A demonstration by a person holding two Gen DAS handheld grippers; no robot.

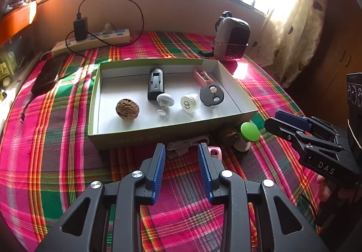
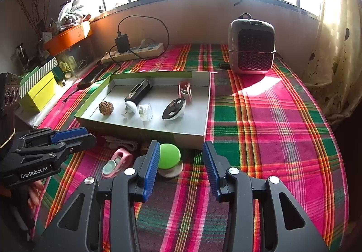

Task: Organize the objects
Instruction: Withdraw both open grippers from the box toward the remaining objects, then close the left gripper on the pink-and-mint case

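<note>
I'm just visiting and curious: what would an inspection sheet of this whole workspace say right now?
Surface: plaid cloth covers the table.
Job's things: shallow box holds a walnut, black battery, white pin, white cap, black disc and pink clip. In front of the box: green knob, pink dispenser.
Clutter: small heater, dark phone.
Grippers: left gripper open, empty; right gripper open, green knob ahead, untouched.
Cables: power strip with charger lead; white cable.
Surroundings: window, curtain.
</note>
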